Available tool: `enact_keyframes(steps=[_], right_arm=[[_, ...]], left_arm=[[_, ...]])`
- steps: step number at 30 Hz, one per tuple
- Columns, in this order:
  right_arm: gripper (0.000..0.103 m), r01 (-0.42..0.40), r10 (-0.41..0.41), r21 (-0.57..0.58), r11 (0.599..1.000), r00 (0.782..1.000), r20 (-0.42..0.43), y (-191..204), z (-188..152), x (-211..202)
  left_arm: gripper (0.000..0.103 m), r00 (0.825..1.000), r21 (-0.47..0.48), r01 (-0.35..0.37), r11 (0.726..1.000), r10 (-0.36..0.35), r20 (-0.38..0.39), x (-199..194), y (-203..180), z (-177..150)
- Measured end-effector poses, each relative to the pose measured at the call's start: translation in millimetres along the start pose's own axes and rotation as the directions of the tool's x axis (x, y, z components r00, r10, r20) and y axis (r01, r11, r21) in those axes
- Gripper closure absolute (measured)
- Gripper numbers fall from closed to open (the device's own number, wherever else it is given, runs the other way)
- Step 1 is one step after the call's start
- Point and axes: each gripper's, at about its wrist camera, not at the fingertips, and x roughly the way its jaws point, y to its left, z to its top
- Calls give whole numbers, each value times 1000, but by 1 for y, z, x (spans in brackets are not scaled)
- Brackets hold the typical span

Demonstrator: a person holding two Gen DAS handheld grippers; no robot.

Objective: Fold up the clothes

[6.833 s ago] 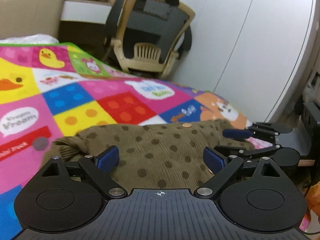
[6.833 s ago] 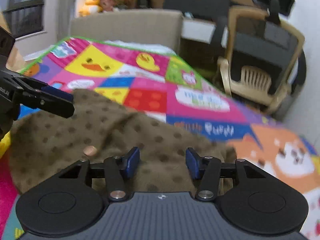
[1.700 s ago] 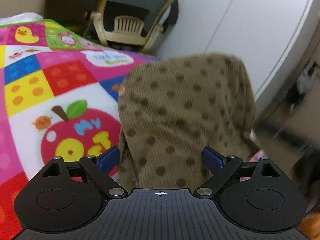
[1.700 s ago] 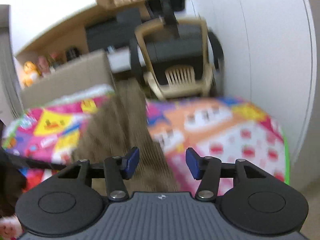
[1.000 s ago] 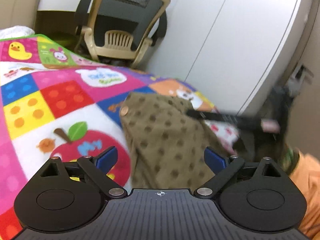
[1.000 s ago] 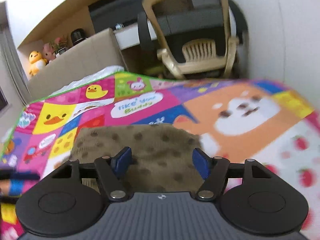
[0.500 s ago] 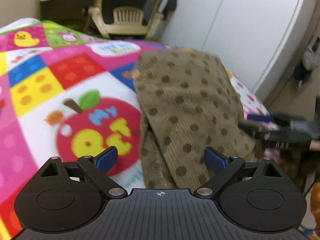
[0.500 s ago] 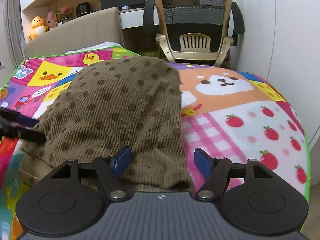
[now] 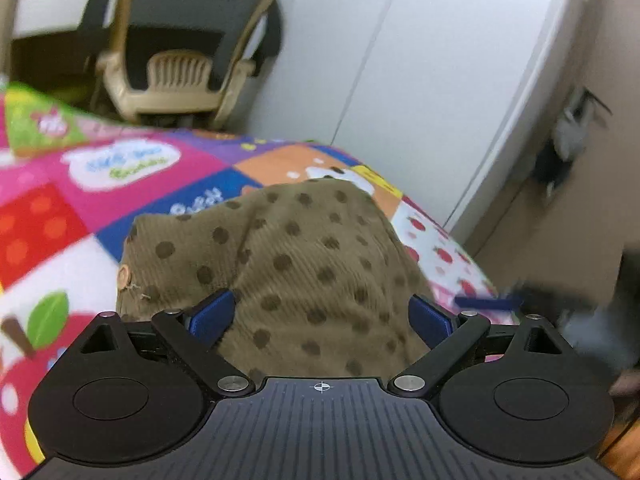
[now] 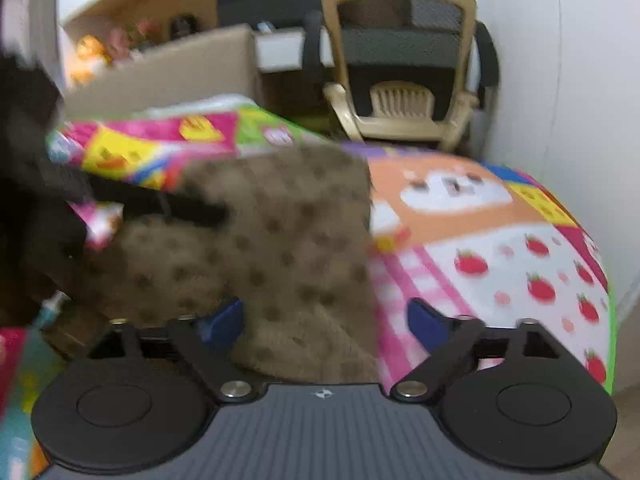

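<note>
Garment: brown dotted corduroy garment (image 9: 304,264) lies bunched on the play mat (image 9: 52,216), doubled over itself in at least one layer; no sleeve or collar can be made out.
Position from left gripper: the garment lies directly ahead of and under the left gripper (image 9: 320,316), filling the gap between its two blue pads and running away from the camera.
Left gripper state: jaws stand wide apart; the cloth sits between them, but neither pad presses on it.
Position from right gripper: the garment lies ahead and to the left of the right gripper (image 10: 324,316); its right edge runs just inside the right pad, with bare mat beyond.
Right gripper state: jaws spread wide, nothing clamped; the near hem lies between the pads.
Long axis: the garment runs away from both grippers, near hem at the pads, far edge toward the chair (image 10: 404,60).
Nearer hand: both are equally close to the near hem; the left gripper is centred on it, the right sits at its right edge.
Stage, as a judgement: the shape fits either a half-made fold or a bundle being smoothed; the views do not settle which.
Button: a pale round button (image 9: 124,277) shows at the garment's left edge.
Writing: mat lettering is blurred; no word reads with certainty. No garment label is visible.
</note>
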Motion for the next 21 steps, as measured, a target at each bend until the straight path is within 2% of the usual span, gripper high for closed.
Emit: enact_keyframes(steps=[2,6,8,13,15,19,21], right_arm=[[0,-18,18,0,1000,998,55,-7,20,-4],[0,-1,1,-4,1000,996,84,-12,61,24],[0,0,0,8,1000,999,32,-13,73,53],[0,61,-65,-33,998,989,-131,-12,67,125],[0,46,-47,-5,999,989,-142,-15,63,132],[0,71,-73,-21,997,987,-141,-11,57,130],[0,77,-79,-18,997,987,-139,-10,55,129]], left_arm=[[6,1000,10,0,1000,0,-7,0,-2,1],[6,1000,10,8,1000,-8,-3,1,0,-1],[6,1000,20,3,1000,-3,-3,1,-1,-2],[6,1000,32,3,999,-2,-8,0,0,-1],[6,1000,34,7,999,-7,-3,1,2,-2],[6,1000,36,21,999,-21,3,1,3,-1],[6,999,10,53,999,-53,5,-7,9,3]])
